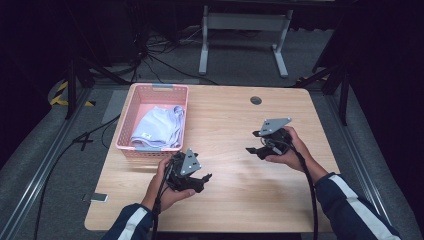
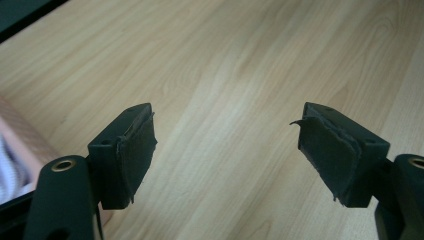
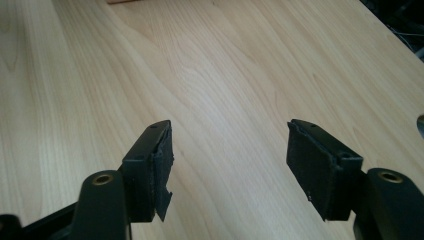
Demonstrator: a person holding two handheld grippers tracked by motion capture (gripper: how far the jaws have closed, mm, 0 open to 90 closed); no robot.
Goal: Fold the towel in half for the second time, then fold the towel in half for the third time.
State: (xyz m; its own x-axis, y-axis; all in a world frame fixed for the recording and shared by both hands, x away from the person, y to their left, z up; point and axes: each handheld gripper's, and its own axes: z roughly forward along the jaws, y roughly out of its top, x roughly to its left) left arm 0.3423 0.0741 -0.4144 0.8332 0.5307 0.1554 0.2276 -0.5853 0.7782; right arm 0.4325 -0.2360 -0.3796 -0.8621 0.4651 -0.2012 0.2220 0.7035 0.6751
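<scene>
Both grippers, left (image 1: pixel 204 178) and right (image 1: pixel 251 149), gape empty beside basket (image 1: pixel 126 131); cloth (image 1: pixel 159 127) inside looks soft, limp — pinch a bunched fold.

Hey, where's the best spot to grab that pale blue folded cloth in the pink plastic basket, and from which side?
Probably from above: the pink plastic basket's walls block the sides. Pinch the bunched far edge of the pale blue folded cloth, where loose folds rise, likely with the nearer left tool.
</scene>
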